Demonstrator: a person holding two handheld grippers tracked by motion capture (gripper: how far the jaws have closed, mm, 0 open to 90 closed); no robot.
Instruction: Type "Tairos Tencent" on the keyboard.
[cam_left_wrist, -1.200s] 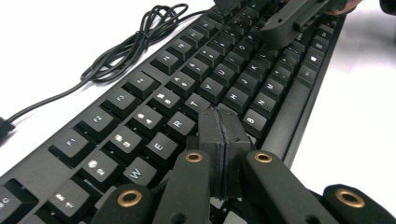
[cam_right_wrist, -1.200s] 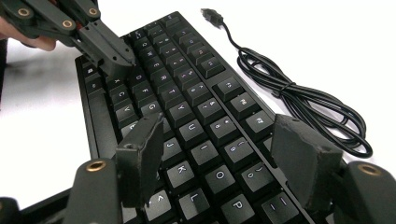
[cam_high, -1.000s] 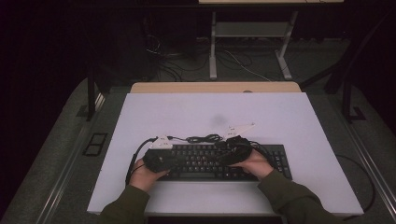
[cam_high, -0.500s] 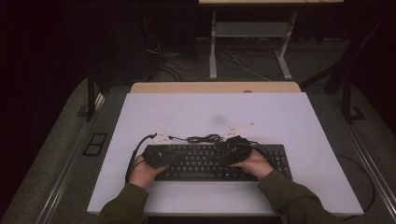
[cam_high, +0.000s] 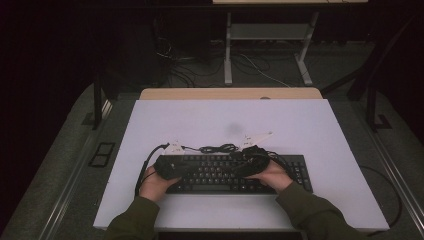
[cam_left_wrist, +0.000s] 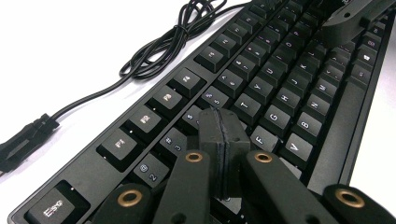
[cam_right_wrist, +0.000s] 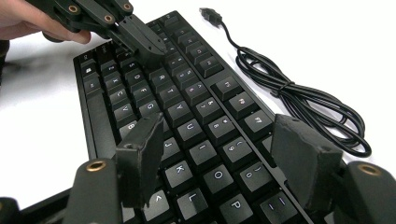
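Keyboard (cam_high: 235, 172): black, flat on counter (cam_high: 310, 125), near its front edge. Cable (cam_right_wrist: 299, 93): coiled just behind keyboard, plug free. My left claw (cam_left_wrist: 223, 140): closed, empty, tips over letter rows. My right claw (cam_right_wrist: 219, 154): open, empty, above keys. Keying seemingly underway; nothing lifted yet.

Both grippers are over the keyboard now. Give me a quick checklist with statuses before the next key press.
1. Left gripper jaws shut to a single tip: ok.
2. That tip over the keyboard's left letter rows: ok.
3. Right gripper jaws open, nothing between them: ok.
4. Cable coiled on the table behind the keyboard, clear of the keys: ok.
5. Left tip touching a key: cannot tell.
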